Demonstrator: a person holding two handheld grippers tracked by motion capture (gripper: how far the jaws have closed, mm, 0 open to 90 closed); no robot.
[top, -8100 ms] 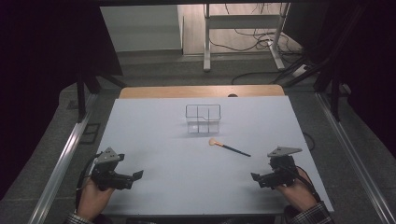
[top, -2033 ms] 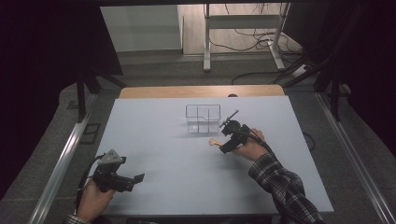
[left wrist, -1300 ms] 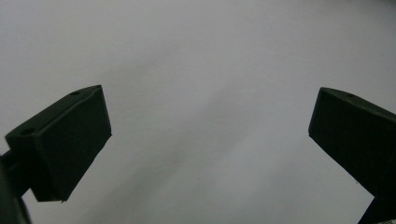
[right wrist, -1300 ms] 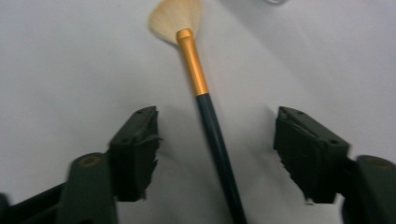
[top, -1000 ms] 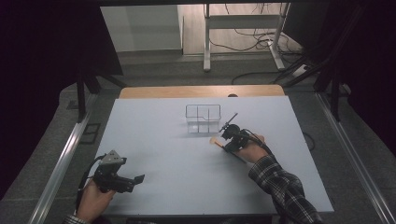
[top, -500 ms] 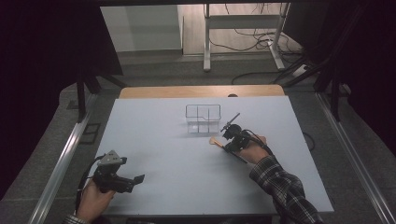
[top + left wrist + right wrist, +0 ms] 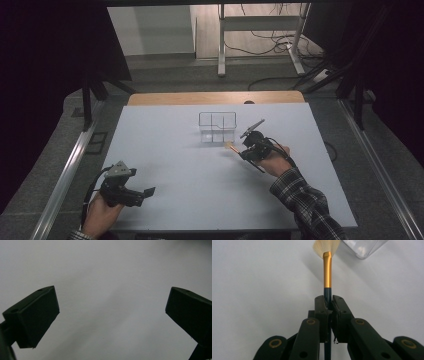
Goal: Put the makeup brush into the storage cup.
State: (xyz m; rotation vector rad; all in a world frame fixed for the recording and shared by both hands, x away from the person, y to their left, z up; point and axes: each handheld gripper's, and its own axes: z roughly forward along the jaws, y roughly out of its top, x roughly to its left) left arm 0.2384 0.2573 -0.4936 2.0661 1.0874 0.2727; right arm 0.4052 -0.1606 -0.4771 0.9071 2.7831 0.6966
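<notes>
Currently, at the lower left of the high view, your left gripper [image 7: 142, 194] rests low over the white table top [image 7: 165, 150], idle; the left gripper view has its two black jaws spread wide with nothing but bare table between them.

Farther up, right of centre in the high view, your right gripper [image 7: 240, 152] has its jaws clamped on the dark blue handle of the fan paintbrush with gold ferrule and pale bristles [image 7: 327, 270]. In the right gripper view the hold sits just behind the ferrule, and the bristles fan out at the top centre of the frame, close to the corner of the clear plastic divided organiser box [image 7: 364, 247] at upper right. Whether the brush has lifted off the table cannot be told; in the high view its bristle end [image 7: 230, 145] lies low, just beside the box [image 7: 217, 127] at centre.

Judged step: pick-up secured, transfer to the box pending. Next move, as I read it: you raise the brush clear, tip it upright, carry it over the rim and choose a compartment before easing the jaws apart. Watch the bristles against the box wall.
</notes>
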